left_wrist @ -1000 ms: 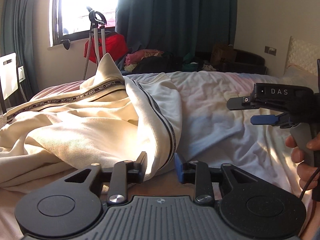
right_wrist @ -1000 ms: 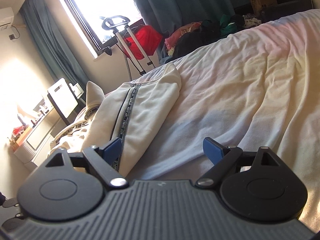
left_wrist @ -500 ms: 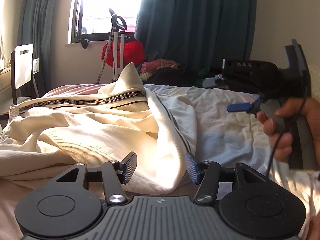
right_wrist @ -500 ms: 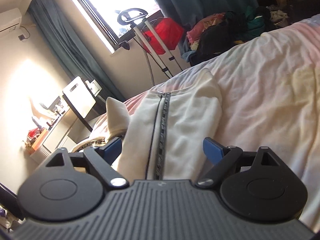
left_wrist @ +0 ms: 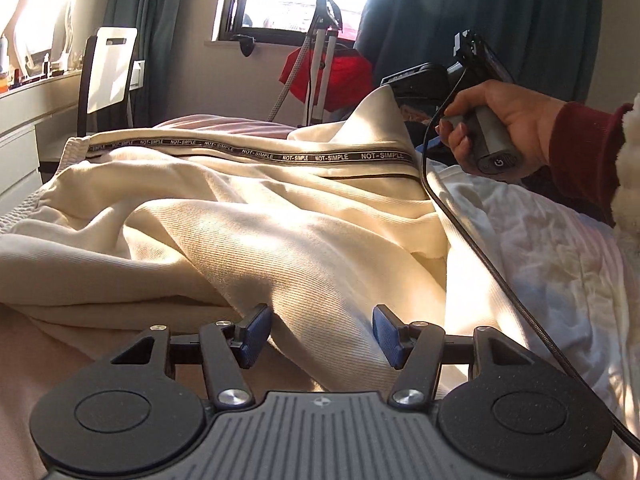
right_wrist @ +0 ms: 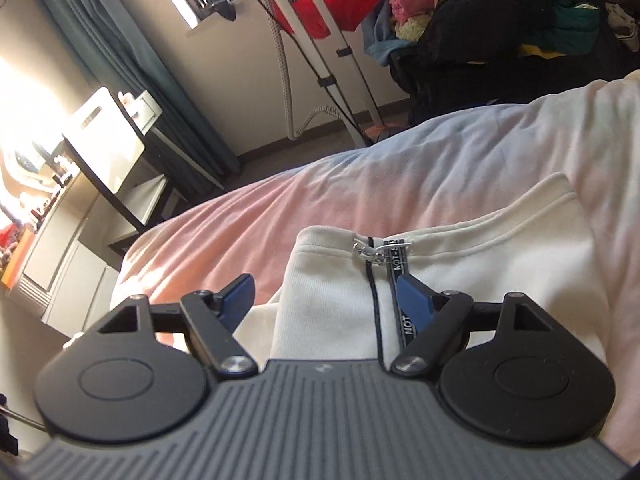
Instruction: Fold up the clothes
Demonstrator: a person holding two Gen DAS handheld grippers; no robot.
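A cream jacket (left_wrist: 256, 232) with a black "NOT-SIMPLE" stripe lies rumpled across the bed. My left gripper (left_wrist: 319, 333) is open, with a fold of the jacket's near edge between its blue pads. In the left wrist view a hand holds the right gripper's handle (left_wrist: 494, 146) above the jacket's raised far corner; its fingers are hidden there. In the right wrist view my right gripper (right_wrist: 326, 300) is open over the jacket's collar end (right_wrist: 332, 288), the zipper pull (right_wrist: 366, 250) just ahead of the pads.
The bed sheet (right_wrist: 440, 168) is pale pink and blue. A white-backed chair (left_wrist: 108, 68) and a desk stand at the left. A garment steamer stand (left_wrist: 320, 52), a red bag and a clothes pile (right_wrist: 460, 16) sit under the window. A black cable (left_wrist: 492, 272) crosses the sheet.
The right gripper has swung left over the jacket's collar end, and the hand holding it now sits above the raised corner. The left gripper has opened wider and shifted left along the jacket's edge.
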